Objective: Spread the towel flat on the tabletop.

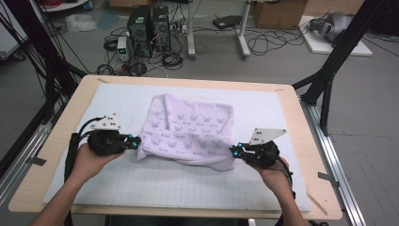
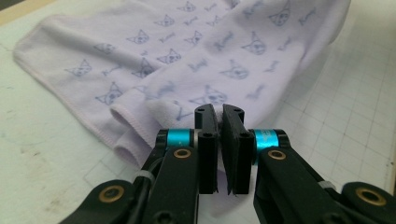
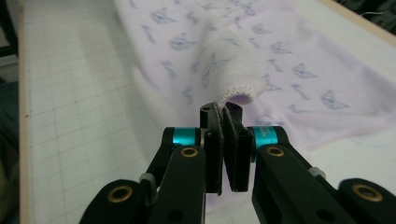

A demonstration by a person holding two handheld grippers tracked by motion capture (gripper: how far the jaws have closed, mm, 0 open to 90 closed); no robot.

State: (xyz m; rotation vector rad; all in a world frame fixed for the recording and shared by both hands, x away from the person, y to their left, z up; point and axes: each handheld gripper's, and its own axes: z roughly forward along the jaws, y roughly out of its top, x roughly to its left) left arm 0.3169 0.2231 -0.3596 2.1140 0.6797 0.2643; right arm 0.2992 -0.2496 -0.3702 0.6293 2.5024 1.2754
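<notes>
A pale lilac towel (image 1: 188,129) with small blue printed figures lies folded and rumpled in the middle of a white grid mat (image 1: 188,188). My left gripper (image 1: 137,142) is at the towel's near left corner, shut on its hemmed edge. In the left gripper view the jaws (image 2: 219,114) pinch the fold of the towel (image 2: 210,56), which spreads away behind them. My right gripper (image 1: 234,151) is at the near right corner, shut on it. In the right gripper view a rolled bit of the towel (image 3: 229,65) rises from between the closed jaws (image 3: 222,112).
The mat covers most of a wooden table (image 1: 56,155). Black frame struts (image 1: 329,66) stand at the table's left and right. Computer towers (image 1: 148,28), cables and cardboard boxes (image 1: 277,14) are on the floor beyond the far edge.
</notes>
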